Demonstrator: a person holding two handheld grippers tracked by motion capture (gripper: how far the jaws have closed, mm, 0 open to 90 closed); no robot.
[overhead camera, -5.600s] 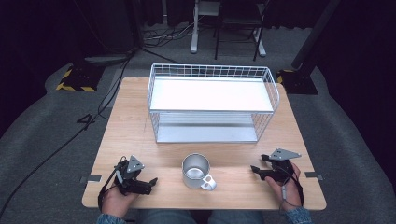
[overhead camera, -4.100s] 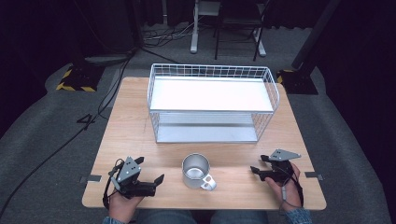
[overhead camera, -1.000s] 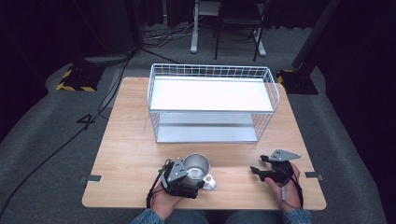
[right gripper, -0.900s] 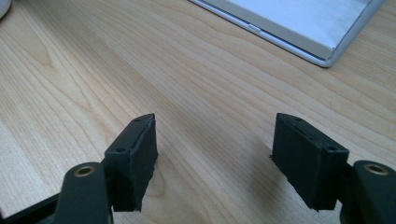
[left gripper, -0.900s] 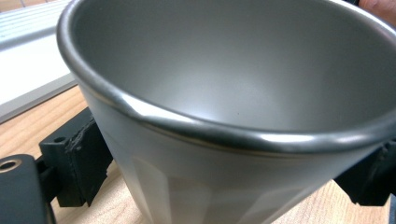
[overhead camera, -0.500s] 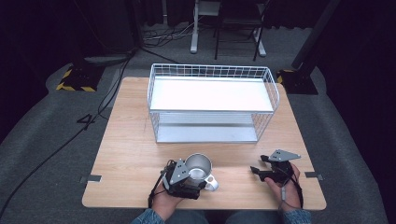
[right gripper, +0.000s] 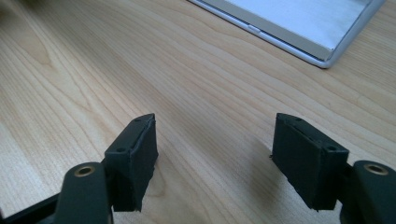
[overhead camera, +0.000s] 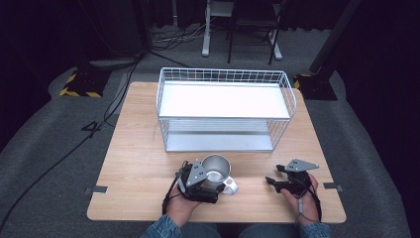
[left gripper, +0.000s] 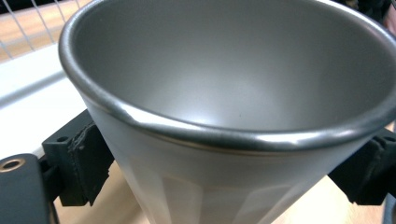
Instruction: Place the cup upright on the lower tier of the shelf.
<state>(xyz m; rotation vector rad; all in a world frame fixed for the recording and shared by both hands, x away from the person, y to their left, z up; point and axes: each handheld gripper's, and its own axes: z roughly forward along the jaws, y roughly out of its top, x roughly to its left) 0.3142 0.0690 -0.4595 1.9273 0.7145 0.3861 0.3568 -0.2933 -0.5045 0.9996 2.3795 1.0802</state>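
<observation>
Left gripper (overhead camera: 210,184) moved in, jaws flanking steel cup (overhead camera: 216,168)

Base of metal cup (left gripper: 224,93) cut off by bottom edge in left gripper view; pad contact against cup wall not discernible. Lower cup wall hidden behind left gripper (overhead camera: 210,184) in high view. Right gripper (right gripper: 215,161) body cropped below; 2 jaws partly shown.

Silver-grey steel mug (left gripper: 224,107) between black jaws, pale wood-grain table (right gripper: 196,79) beyond, white wire basket (overhead camera: 225,106) behind.
</observation>
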